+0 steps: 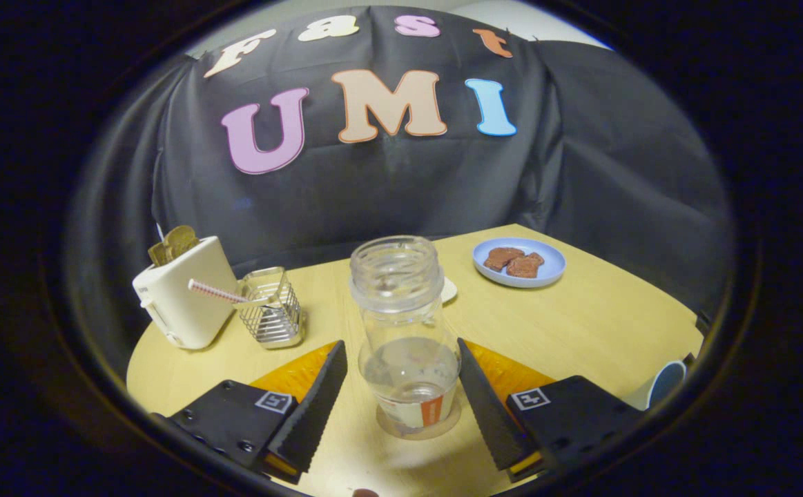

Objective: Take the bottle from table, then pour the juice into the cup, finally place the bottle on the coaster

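Your tool [402, 407] stands wide, its two fingers [315, 404] on either side of the bottle [407, 338] with a clear gap on each side, so neither one presses on it. The bottle sits upright on the bench [581, 324] between the fingers, its mouth open with no cap on, and a low pool of clear liquid lies in its lower part; a pale band with an orange mark wraps its base.

You have a round, light wooden bench under everything. On it, well beyond your left finger, stands a cream toaster [181, 293] with browned slices sticking up from its slots. Just beside the toaster is a small wire basket [273, 310], and a striped straw [215, 292] lies tilted from the basket's rim toward the toaster.

Beyond your right finger, near the far edge of the bench, sits a pale blue plate [549, 273] carrying two brown biscuit-like pieces [514, 262]. A pale flat disc, likely the coaster [448, 290], peeks out just behind the bottle's shoulder; most of it is hidden. Out past your right finger at the bench's near rim you can see part of a cup [665, 383] with a dark blue inside.
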Tool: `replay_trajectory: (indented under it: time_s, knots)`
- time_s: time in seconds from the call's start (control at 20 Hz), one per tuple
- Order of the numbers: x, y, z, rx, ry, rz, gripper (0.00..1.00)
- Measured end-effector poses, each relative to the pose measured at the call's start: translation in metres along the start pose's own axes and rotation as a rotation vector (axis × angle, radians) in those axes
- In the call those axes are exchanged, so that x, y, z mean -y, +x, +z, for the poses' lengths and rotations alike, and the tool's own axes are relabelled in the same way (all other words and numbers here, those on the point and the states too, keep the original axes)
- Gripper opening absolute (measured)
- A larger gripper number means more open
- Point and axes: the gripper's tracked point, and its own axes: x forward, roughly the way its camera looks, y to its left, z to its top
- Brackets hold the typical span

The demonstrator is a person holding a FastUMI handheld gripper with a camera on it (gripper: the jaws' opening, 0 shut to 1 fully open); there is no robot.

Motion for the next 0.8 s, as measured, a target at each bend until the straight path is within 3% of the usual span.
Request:
replay_trajectory:
  time_s: [0.4,0.8]
  knots:
    - [-0.005,-0.026,0.046,0.081,-0.023,0.055,0.98]
    - [-0.012,-0.084,0.128,0.202,-0.04,0.13,0.98]
